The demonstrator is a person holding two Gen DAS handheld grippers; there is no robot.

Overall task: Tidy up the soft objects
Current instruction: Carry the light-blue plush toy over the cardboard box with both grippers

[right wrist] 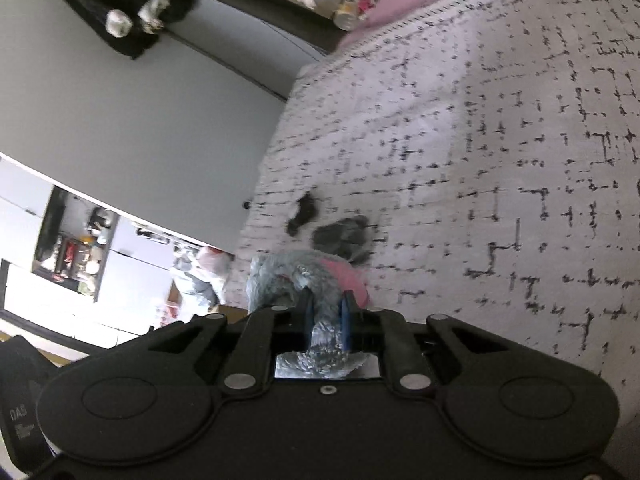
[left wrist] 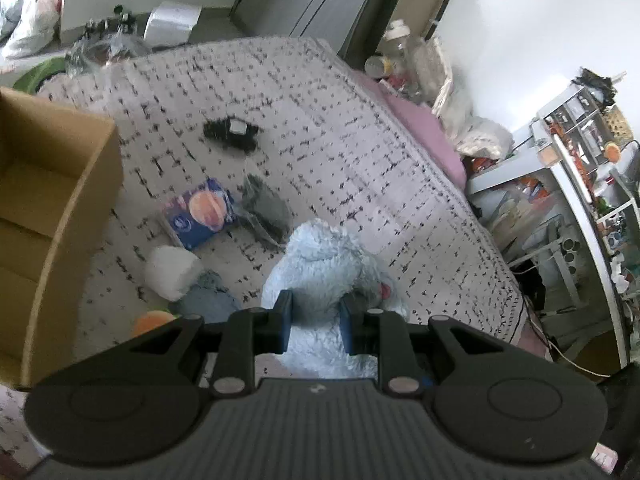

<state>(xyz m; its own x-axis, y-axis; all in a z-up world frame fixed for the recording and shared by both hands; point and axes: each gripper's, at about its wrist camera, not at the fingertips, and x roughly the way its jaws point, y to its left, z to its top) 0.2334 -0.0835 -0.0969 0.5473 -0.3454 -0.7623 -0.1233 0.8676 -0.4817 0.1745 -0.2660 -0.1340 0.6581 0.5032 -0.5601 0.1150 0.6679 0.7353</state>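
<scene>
- While both claws are squeezing the same pale blue plush toy (left wrist: 320, 264), it is sitting over the near part of the bed (left wrist: 304, 120), whose cover is white with black dashes.
- The left claw (left wrist: 317, 312) is gripping the toy's fluffy body, its blue pads pressed into the fur on either side.
- The right claw (right wrist: 326, 316) is pinching a narrower fold of the plush, next to a pink patch (right wrist: 346, 276) on the toy.
- A cardboard box (left wrist: 52, 216) is standing open at the left edge of the bed.
- Between the box and the toy, a white plush ball (left wrist: 172, 272), a blue knitted piece (left wrist: 210, 300) and an orange soft thing (left wrist: 154, 320) are lying close together.
- Further back, a blue packet (left wrist: 200, 212) is lying just beside a grey bagged item (left wrist: 266, 212), and a black item (left wrist: 232, 134) is resting well apart from them, mid-bed.
</scene>
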